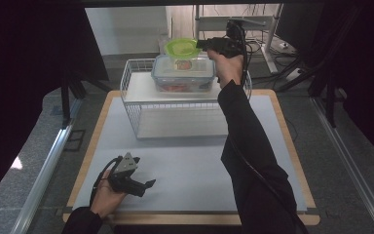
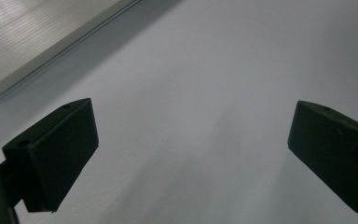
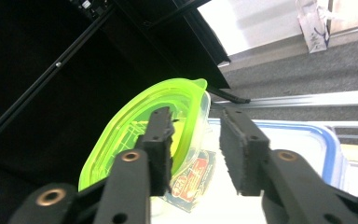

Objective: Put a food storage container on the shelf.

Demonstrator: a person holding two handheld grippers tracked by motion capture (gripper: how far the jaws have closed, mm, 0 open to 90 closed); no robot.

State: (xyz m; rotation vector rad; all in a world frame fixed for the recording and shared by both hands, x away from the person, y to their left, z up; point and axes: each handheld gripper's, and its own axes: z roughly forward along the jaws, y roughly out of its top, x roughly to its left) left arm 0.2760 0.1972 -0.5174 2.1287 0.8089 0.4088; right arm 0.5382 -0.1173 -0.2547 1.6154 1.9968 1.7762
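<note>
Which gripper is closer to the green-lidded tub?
Right. The right gripper is at the tub, jaws around its lid edge. The left gripper rests low on the mat, far nearer the person.

I am seeing long black sleeves on both of the person's arms. The left hand-held gripper (image 1: 148, 184) is showing a black body, a grey three-cornered plate on top and a black cable looping behind it. The right hand-held gripper (image 3: 196, 144) is showing ribbed black pads, brass-coloured pivot rings on its black arms and a trailing black cable.
</note>
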